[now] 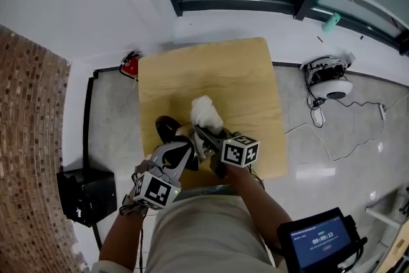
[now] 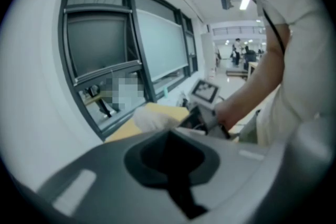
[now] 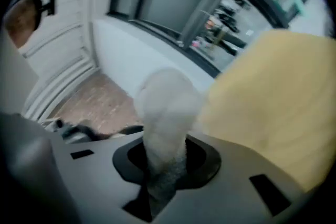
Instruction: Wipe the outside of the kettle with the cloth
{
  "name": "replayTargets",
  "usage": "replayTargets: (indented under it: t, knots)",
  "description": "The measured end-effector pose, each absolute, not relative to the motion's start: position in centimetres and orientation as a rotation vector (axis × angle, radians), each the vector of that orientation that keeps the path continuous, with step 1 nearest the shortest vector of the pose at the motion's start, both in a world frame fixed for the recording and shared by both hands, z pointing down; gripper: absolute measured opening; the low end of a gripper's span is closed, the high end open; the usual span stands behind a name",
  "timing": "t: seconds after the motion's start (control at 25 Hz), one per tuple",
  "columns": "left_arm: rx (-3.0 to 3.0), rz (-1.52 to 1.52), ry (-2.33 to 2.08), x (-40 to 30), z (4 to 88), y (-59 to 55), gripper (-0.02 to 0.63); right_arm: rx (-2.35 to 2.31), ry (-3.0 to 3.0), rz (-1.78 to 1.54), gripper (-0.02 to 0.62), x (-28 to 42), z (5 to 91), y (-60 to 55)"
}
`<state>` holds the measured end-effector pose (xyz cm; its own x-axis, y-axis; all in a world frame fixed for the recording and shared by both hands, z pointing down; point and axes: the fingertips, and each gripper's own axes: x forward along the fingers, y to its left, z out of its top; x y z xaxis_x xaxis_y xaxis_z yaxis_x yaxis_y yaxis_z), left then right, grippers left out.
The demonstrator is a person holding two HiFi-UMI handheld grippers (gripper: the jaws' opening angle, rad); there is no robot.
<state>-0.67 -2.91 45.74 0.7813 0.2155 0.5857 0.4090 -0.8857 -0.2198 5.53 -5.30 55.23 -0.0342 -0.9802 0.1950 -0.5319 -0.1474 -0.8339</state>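
A head view looks down on a square wooden table [image 1: 211, 73] with your two hand-held grippers over its near edge.

Your right gripper [image 1: 200, 130] reaches forward from its marker cube, and its jaws are pinched tight on a white cloth [image 1: 206, 113]. In the right gripper view, the right gripper [image 3: 157, 186] has the cloth [image 3: 165, 107] rising out of the dark slot as a fluffy bundle. The tabletop [image 3: 278, 92] lies to the right behind it.

The kettle [image 1: 166, 128] shows only as a dark rounded shape on the near part of the table. It sits just left of the right gripper and partly under the front of your left gripper [image 1: 188, 151]. The cloth is just beside the kettle, a little beyond it and to its right. Whether the two touch cannot be told.

The left gripper view shows only a dark recess and a narrow dark slot on the left gripper [image 2: 176, 186]. No view makes clear whether those jaws are closed or hold anything. Past it, the cloth [image 2: 155, 119] lies over the table's edge [image 2: 123, 132], with your right forearm to the right of it.

On the floor, a black box [image 1: 86, 195] stands to the left of the table. A round white device [image 1: 329, 83] with cables sits to the right.
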Motion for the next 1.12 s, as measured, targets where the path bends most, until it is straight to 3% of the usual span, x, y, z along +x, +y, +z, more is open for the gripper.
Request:
replayTargets:
  t: [0.12, 0.24, 0.4, 0.48, 0.64, 0.84, 1.0, 1.12]
  knots:
    - [-2.645, -0.810, -0.470, -0.7, 46.0, -3.1, -0.003, -1.691, 1.292, -1.437, 0.080, 6.2, 65.2, -3.0]
    - [-2.653, -0.804, -0.449, -0.5, 45.9, -3.4, -0.003, -1.673, 1.583, -1.401, 0.080, 3.5, 60.1, -0.7]
    - [-2.645, -0.798, -0.440, -0.2, 46.0, -3.6, -0.003, -1.476, 1.783, -1.068, 0.080, 0.5, 50.2, 0.6]
    - [-2.645, -0.807, -0.437, 0.0, 45.9, -3.6, -0.003, -1.570, 1.726, -1.054, 0.080, 0.5, 51.0, -0.2]
    - [-2.663, -0.821, -0.445, -0.1, 45.6, -3.6, -0.003, -1.771, 1.379, -1.473, 0.080, 1.6, 61.1, 1.4]
    - [-2.643, -0.811, -0.416, 0.7, 45.9, -3.3, -0.003, -1.736, 1.698, -1.048, 0.080, -0.4, 50.5, 0.4]
    - [-2.651, -0.810, -0.415, 0.7, 45.6, -3.3, -0.003, -1.751, 1.361, -1.480, 0.080, 1.0, 61.4, 2.1]
    - [-2.636, -0.806, -0.403, 0.7, 45.7, -3.1, -0.002, -1.730, 1.573, -1.348, 0.080, -0.4, 55.7, 1.5]
